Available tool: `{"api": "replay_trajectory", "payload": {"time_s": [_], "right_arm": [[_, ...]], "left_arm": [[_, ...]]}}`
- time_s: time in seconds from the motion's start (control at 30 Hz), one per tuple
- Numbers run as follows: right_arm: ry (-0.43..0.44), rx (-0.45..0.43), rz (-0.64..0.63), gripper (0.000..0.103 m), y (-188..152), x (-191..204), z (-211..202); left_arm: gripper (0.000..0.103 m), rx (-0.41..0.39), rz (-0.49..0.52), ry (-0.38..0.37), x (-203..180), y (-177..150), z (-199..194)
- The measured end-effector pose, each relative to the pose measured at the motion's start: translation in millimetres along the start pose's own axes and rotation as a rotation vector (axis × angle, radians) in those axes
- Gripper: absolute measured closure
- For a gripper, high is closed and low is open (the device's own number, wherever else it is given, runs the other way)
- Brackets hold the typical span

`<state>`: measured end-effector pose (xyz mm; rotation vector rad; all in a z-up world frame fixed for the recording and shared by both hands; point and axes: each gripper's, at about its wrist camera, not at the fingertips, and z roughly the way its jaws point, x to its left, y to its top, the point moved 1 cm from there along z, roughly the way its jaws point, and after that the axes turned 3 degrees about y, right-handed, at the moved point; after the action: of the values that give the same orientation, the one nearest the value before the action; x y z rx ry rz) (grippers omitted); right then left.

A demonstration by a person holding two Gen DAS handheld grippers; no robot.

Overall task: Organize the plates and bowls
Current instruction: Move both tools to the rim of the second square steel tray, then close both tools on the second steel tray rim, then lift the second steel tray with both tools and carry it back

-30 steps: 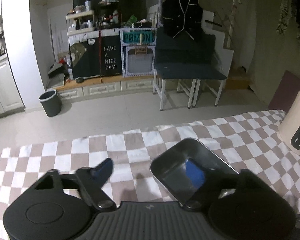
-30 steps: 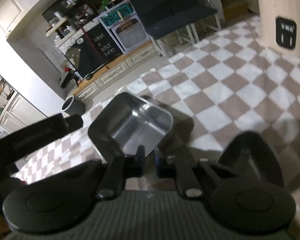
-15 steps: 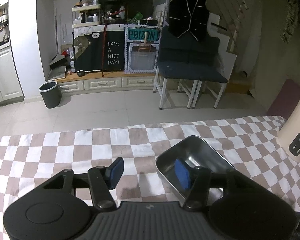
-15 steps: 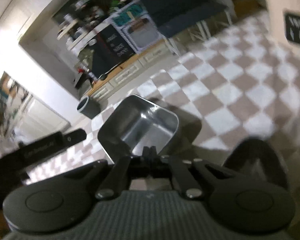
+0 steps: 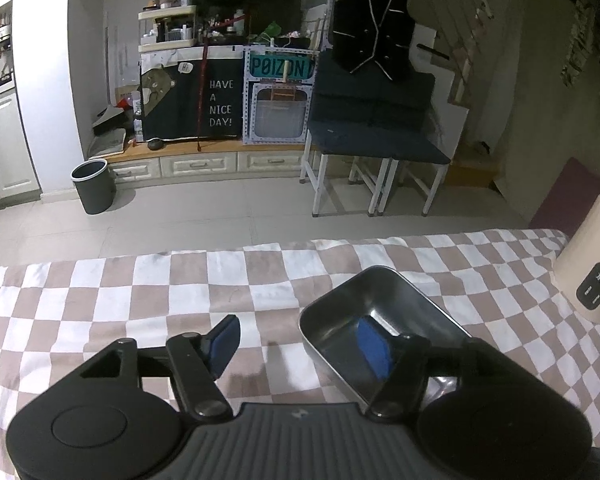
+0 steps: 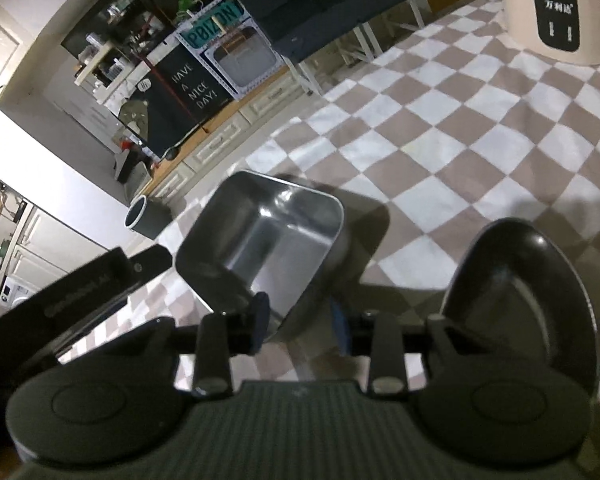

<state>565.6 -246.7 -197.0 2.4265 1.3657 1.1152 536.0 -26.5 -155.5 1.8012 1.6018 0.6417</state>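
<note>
Your right hand-held gripper [image 6: 300,326] just unclamped, jaws opening astride the steel tray [image 6: 260,244] rim; light, stiff, slick—regrip that thin near wall.

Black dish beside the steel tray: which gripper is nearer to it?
Right. The right gripper, jaws opening astride the steel tray wall, sits beside the black dish; the left gripper, jaws opening too, straddles the tray's opposite wall, farther off.

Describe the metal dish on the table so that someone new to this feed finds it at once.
Start at the table's brown-and-white checkered cloth. Left of the cream appliance at its right end sits the metal dish, right in front of both tools. It is rectangular, deep and shiny steel, unlike the round black dish beside it.
</note>
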Motion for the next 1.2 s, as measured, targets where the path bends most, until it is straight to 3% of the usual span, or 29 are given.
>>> {"api": "replay_trajectory", "payload": {"time_s": [0.3,0.4,0.47,0.6,0.67,0.93,1.2], "right_arm": [[-0.006,-0.044,-0.114,0.098,5.9,-8.7,-12.1],[0.001,-0.049,-0.119,0.1,6.7,-10.9,-13.6],[-0.001,-0.05,-0.122,0.1,6.2,-10.3,-15.0],[0.0,-0.052,-0.139,0.1,3.5,-6.1,-12.0],[0.0,-0.053,-0.15,0.1,3.1,-5.4,-11.3],[0.001,-0.05,-0.191,0.101,5.6,-1.2,-16.7],[0.073,-0.047,-0.249,0.1,4.9,7.6,-57.8]], "left_arm": [[0.041,0.033,0.019,0.014,0.3,-2.3,8.7],[0.059,0.085,0.033,0.004,0.1,-6.6,13.8],[0.077,0.124,0.033,0.003,0.5,-9.9,15.9],[0.088,0.163,0.046,-0.002,3.5,-17.6,13.3],[0.099,0.157,0.033,-0.007,7.1,-18.2,10.3],[0.102,0.111,-0.003,-0.029,8.8,-20.6,-12.5],[0.102,0.036,-0.08,-0.037,10.3,-15.3,-76.0]]}}
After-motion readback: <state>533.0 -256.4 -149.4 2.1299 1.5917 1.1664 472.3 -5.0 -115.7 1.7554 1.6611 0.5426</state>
